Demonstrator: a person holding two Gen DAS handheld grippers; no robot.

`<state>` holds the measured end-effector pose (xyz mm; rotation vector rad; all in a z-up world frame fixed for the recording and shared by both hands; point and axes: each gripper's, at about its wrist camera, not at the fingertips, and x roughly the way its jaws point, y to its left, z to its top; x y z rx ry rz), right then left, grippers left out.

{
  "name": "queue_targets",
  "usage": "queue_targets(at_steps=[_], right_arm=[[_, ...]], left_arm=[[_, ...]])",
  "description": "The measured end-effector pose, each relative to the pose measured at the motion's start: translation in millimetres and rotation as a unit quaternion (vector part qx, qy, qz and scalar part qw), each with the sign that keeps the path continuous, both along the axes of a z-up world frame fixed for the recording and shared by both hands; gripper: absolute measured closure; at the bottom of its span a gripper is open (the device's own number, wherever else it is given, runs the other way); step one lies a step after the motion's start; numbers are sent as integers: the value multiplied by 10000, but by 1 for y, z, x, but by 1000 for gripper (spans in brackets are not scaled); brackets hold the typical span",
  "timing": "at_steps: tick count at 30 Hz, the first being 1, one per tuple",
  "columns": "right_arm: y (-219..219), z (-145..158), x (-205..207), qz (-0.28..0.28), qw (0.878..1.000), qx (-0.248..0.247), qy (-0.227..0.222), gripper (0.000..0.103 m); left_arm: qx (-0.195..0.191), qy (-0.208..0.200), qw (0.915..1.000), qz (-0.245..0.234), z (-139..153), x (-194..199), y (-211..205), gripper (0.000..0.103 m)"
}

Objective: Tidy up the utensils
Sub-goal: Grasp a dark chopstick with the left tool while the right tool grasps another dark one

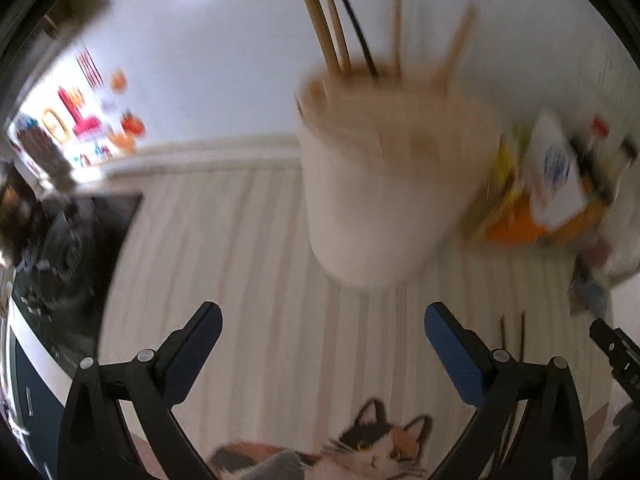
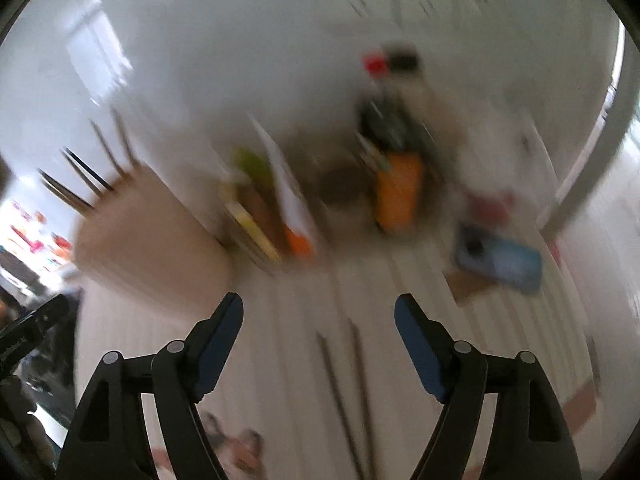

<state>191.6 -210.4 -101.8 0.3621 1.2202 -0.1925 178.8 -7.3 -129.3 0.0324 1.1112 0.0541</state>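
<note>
The left tool (image 1: 323,336) hangs above the bench (image 1: 248,240), fingers spread wide and empty, aimed at the cup (image 1: 384,184) of chopsticks (image 1: 332,28) ahead. The right tool (image 2: 319,328), likewise wide and empty, hovers tilted over two loose chopsticks (image 2: 348,384) near the bench's front edge.

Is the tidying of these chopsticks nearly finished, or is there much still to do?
Partly done: several chopsticks already stand in the holder. Nothing is in hand: the left tool and right tool are both open and empty. Left: two loose chopsticks lying on the striped mat in front of the right tool.
</note>
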Motion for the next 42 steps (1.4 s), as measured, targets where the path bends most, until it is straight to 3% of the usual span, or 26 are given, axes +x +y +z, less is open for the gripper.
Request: queue_targets(at_steps=[3,6,10,14,17,21,27,31,33,35,40,42], right_arm=[[-8,-41,-21,33,9982,56,603,26],[-10,-83,-36,171,9927,170,1183,42],[-5,-132,-53,410,9831,301,1760,56],[3,-157,-63,669,9755,248,2082,66],[2,-157,-68,781,9749,13,2084,98],[-24,-157,-78,569,9755,79,2122,97],[-79,-151,-110,229,9753,-27,2196,97],[-111,-151,-132,-75,9741,-35,2261,97],[-123,-152,-142,-214,9736,-45,2270,97],[-133,-150,-149,-331,9733,-20,2273,97],[-145,-148,-158,-511,9732,26,2242,97],[-147,-148,-159,-529,9731,32,2241,97]], left_arm=[[81,393,9992,-57,-34,-5,-15,0],[217,719,9970,-200,-65,-12,-34,0],[336,1008,9936,-396,-91,-21,-58,0],[349,1167,9908,-588,-101,-26,-85,0],[249,1254,9886,-800,-103,-32,-113,0],[-36,1399,9836,-1136,-103,-34,-153,4],[-397,1642,9757,-1396,-110,-29,-203,30],[-316,1689,9729,-1545,-115,-29,-230,48],[-217,1713,9719,-1598,-120,-26,-234,52],[-112,1744,9712,-1622,-124,-25,-239,65],[51,1706,9709,-1680,-130,-26,-251,71],[61,1679,9711,-1693,-132,-32,-255,81]])
